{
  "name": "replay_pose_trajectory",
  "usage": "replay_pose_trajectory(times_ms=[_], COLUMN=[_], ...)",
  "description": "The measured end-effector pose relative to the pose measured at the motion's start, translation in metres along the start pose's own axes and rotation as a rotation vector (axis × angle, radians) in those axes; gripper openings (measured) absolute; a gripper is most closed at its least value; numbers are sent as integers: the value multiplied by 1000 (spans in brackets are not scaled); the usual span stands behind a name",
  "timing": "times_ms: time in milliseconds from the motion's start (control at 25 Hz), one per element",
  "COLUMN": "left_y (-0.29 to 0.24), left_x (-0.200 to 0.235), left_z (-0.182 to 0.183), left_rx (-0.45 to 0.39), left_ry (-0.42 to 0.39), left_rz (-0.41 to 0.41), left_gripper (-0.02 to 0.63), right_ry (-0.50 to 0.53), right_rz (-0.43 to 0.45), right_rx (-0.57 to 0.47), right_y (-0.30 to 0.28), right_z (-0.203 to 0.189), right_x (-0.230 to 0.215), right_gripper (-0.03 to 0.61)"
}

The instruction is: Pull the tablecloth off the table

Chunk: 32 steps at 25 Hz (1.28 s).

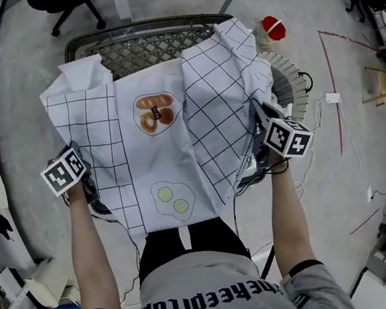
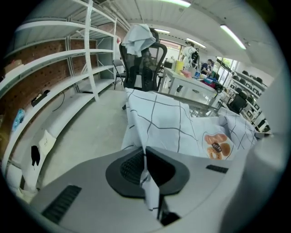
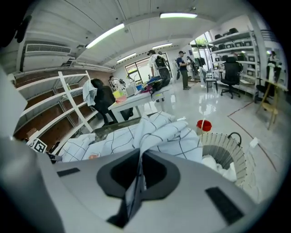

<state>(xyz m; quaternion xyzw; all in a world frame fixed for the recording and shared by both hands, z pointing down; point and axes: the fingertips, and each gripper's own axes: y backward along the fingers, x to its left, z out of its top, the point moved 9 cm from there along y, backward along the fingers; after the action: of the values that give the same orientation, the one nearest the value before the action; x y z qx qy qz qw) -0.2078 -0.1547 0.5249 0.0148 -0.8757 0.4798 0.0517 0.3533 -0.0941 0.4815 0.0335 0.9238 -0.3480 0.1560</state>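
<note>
A white tablecloth (image 1: 167, 154) with a black grid and printed food pictures lies bunched over a metal mesh table (image 1: 152, 46), its near edge hanging down toward the person. My left gripper (image 1: 90, 190) is shut on the cloth's left edge. In the left gripper view a fold of the tablecloth (image 2: 173, 123) is pinched between the jaws of the left gripper (image 2: 148, 170). My right gripper (image 1: 258, 155) is shut on the right edge, and the right gripper view shows a fold of the tablecloth (image 3: 154, 132) clamped in the right gripper (image 3: 138, 177).
A white wire basket (image 1: 287, 78) with a red cup (image 1: 273, 27) behind it stands right of the table. White cables trail on the floor at right. An office chair (image 2: 143, 59) and shelves (image 2: 68, 68) stand beyond the table. People stand far off.
</note>
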Motion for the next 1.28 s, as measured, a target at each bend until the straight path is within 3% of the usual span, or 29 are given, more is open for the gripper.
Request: replay_pose_trajectory(times_ms=[160,320,480,640,800,1040,1280], left_y=[7,14,26,39,54,63,61], left_x=[14,33,20,-24,-70,-137,-201], left_z=[27,23,29,40,45,41,31], left_rx=[-66,-85,-116,-164,-191,-188,-148], left_ry=[48,91,38,-45,-74,-138,-237], left_rz=[29,50,10,-105,-239,-410,-534], left_gripper=[17,17,17,18,18,18,17], right_ry=[-16,-67,-25,36,92,157,171], right_rz=[-68,-128,-89,-3,100,235,295], right_rx=[-61,-89,-120,-168,-209,-234,-231], right_y=[10,28,34,36,41,47,47], right_z=[21,17,20,34,45,52,52], right_x=[-19,-36,-22,10,47,101,123], right_gripper=[12,12,12,12,12,12,12])
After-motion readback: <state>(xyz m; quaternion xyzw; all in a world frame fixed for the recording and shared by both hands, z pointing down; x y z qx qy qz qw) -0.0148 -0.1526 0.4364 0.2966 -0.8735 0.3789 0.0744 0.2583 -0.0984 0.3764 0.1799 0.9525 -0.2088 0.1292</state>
